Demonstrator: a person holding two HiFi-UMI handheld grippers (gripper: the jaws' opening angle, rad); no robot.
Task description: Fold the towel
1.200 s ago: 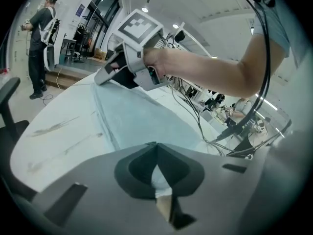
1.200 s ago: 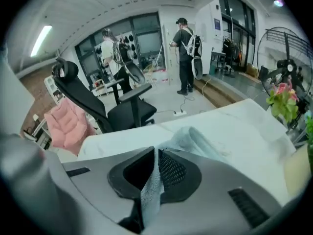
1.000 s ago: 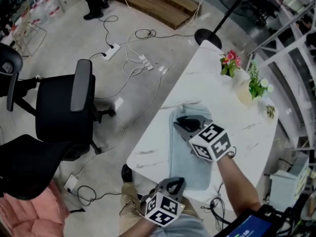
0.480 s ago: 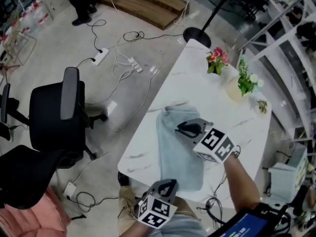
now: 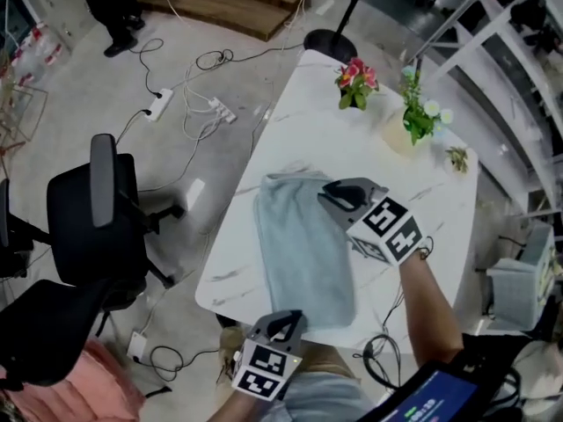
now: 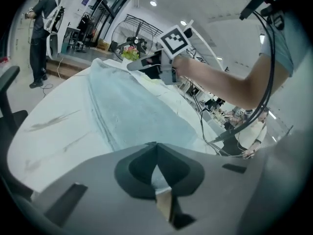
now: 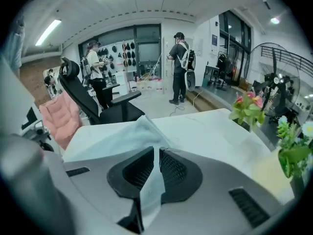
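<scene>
Working a pale blue towel (image 5: 303,253) on a white marble desk (image 5: 352,139). Spread on the near-left part of the top, long side running near to far. Mostly flat on the stone, with a lengthwise crease along its left side and the far-right corner lifted into a peak.

Pinching that lifted corner with the right gripper (image 5: 341,199). Jaws pressed on a fold of cloth, which shows right through the gap between them in the right gripper view. Jaws just eased a shade wider, with the cloth between them all the same. Reaching in from the near right, forearm over the desk's near-right edge, marker cube on top.

Pinching the towel's near edge with the left gripper (image 5: 283,323), right at the desk's near edge. Jaws closed tip to tip, with a pale sliver of towel caught between them in the left gripper view. Nearly the whole towel length between the two grippers.

Farther along the desk, well apart from the towel: pink flowers (image 5: 354,77) and, to their right, a green sprig (image 5: 413,117) in a pale vase (image 5: 393,136).

On the floor to the left: a black office chair (image 5: 92,227) and a tangle of white cables (image 5: 198,104). Beyond the desk's far end, a round black stand base (image 5: 325,42). At the far left, the legs of a standing person (image 5: 110,7).
</scene>
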